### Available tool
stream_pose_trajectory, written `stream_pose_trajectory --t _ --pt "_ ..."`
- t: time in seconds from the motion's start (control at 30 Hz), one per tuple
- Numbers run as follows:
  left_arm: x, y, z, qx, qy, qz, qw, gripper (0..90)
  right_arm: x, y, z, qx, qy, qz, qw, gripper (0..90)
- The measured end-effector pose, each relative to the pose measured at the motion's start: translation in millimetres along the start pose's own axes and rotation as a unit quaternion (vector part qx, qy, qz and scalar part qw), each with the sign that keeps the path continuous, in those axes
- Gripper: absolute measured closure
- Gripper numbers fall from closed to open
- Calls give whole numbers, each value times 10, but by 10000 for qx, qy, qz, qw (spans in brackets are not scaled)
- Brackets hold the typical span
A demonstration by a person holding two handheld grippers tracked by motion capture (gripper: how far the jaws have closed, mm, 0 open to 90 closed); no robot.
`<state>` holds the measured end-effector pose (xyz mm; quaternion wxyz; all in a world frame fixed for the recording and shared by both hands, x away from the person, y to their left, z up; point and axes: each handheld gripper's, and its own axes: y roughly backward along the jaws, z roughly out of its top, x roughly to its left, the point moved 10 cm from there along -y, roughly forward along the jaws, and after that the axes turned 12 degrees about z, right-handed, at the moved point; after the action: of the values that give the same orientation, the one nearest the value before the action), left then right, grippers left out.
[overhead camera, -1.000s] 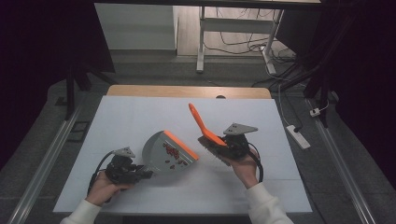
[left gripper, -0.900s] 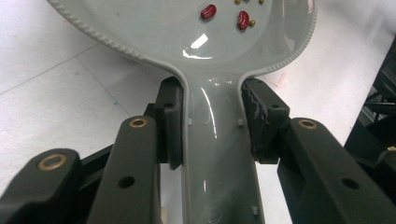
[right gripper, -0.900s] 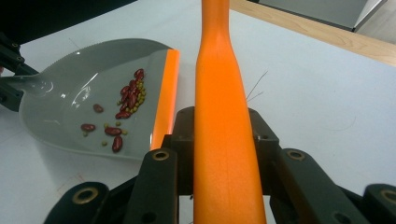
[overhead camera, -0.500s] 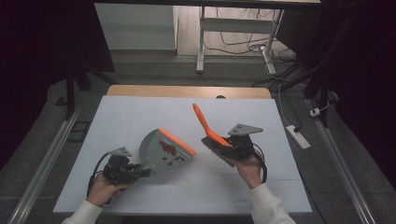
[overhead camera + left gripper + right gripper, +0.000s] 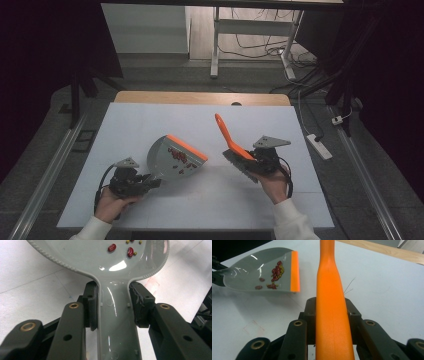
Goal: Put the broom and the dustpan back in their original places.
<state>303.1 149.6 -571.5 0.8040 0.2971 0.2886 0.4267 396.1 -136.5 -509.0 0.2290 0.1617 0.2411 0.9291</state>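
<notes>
White table [image 5: 150,120] carries little; near its front edge the left gripper [image 5: 134,181] pinches the grey dustpan [image 5: 172,157] handle, beans [image 5: 178,156] inside. Right gripper [image 5: 260,159] clamps the orange brush [image 5: 232,141]. Keep the pan level, lip slightly raised, so nothing rolls out.

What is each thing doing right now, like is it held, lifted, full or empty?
Dustpan: held by its handle, beans inside.
Beans: piled in the dustpan near its orange lip.
Brush: held by its orange handle, handle tip pointing up and away.
Left gripper: shut on the dustpan handle.
Right gripper: shut on the brush handle.
Table: white top, no loose beans that I can make out.
</notes>
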Motion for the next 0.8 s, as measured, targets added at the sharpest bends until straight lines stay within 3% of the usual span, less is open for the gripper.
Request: stream_pose_trajectory --t 0.3,0.6,0.8 --pt "48 1 -21 -97 274 195 9994 612 -47 122 -92 -16 -111 -16 9999 702" --pt "94 23 -33 -325 634 438 9965 612 -61 216 -189 12 -231 -21 9997 703" --pt "124 21 -63 -374 762 577 9947 612 -65 260 -256 3 -288 -41 9996 702"
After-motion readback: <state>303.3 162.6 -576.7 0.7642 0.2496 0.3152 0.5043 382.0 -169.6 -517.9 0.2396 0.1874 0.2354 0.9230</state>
